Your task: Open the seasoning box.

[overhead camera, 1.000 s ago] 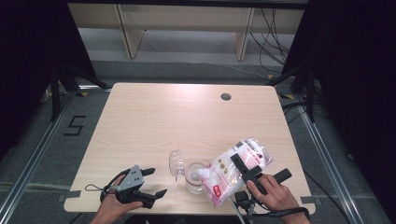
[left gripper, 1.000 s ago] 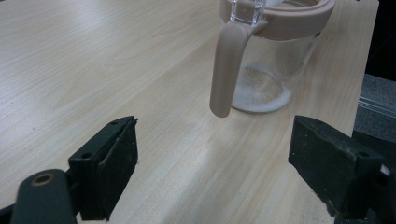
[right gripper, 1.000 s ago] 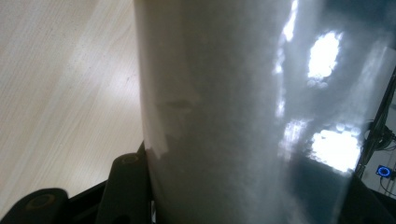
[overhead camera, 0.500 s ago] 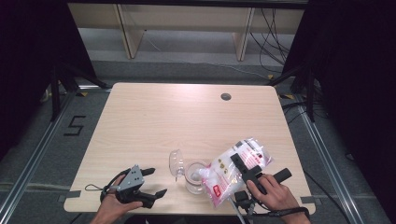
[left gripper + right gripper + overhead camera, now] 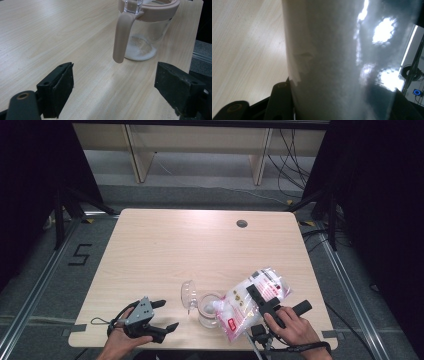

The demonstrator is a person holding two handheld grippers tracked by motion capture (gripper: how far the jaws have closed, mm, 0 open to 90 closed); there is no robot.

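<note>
My right gripper (image 5: 260,301) pinches the floppy clear plastic bag of white balls (image 5: 252,300) over the clear glass jar with a pink rim (image 5: 208,309); if it sags sideways, balls could miss, and my wide-open left gripper (image 5: 161,316) isn't steadying the jar.

Bright overhead light on table (image 5: 165,245), dark surroundings, glare patches and blur on bag (image 5: 342,62)

Right gripper (image 5: 260,301) tips bag (image 5: 252,300) (clamped) over jar (image 5: 209,309).

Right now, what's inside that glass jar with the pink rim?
A thin layer of white grains covers the bottom of the jar. From above, the bag in the right gripper tips over its mouth and hides part of the inside.
</note>
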